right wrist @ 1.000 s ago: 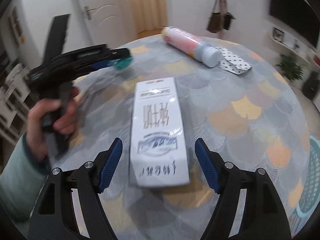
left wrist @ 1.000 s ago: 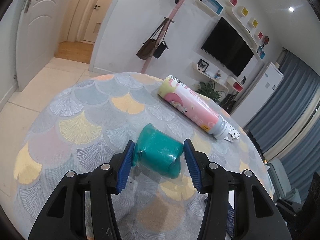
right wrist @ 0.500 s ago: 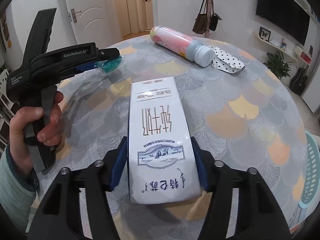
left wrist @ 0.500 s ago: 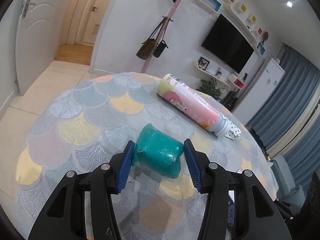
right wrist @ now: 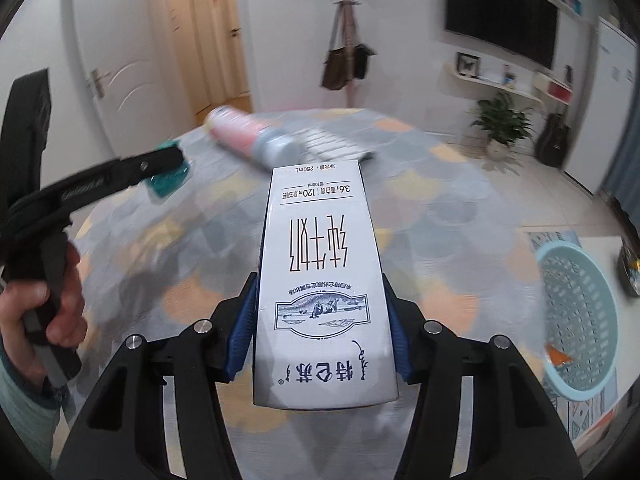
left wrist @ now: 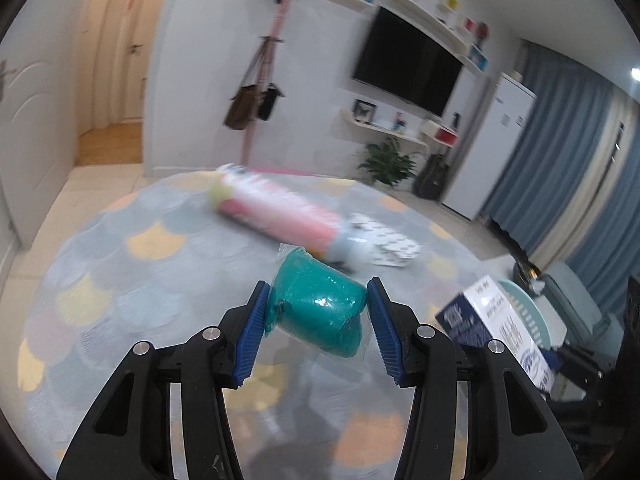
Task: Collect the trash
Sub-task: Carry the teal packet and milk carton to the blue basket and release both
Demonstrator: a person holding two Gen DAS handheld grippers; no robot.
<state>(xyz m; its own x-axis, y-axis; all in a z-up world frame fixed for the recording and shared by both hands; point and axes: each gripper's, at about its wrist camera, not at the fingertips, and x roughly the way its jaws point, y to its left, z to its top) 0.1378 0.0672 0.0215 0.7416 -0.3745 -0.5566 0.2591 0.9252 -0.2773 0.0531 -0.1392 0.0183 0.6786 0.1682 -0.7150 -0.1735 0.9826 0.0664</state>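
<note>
My left gripper (left wrist: 316,312) is shut on a teal plastic cup (left wrist: 320,308) and holds it above the round table (left wrist: 120,280). It also shows in the right wrist view (right wrist: 168,176). My right gripper (right wrist: 320,320) is shut on a white milk carton (right wrist: 320,280), lifted off the table; the carton also shows in the left wrist view (left wrist: 500,320). A pink bottle (left wrist: 276,212) and a dotted wrapper (left wrist: 388,244) lie on the far side of the table.
A light blue basket (right wrist: 576,316) stands on the floor to the right of the table, with an orange scrap inside. A coat rack with bags (right wrist: 344,64), a door and a wall TV are behind the table.
The right gripper closed on the milk carton and lifted it. The left gripper lifted the teal cup off the table and swung right.
</note>
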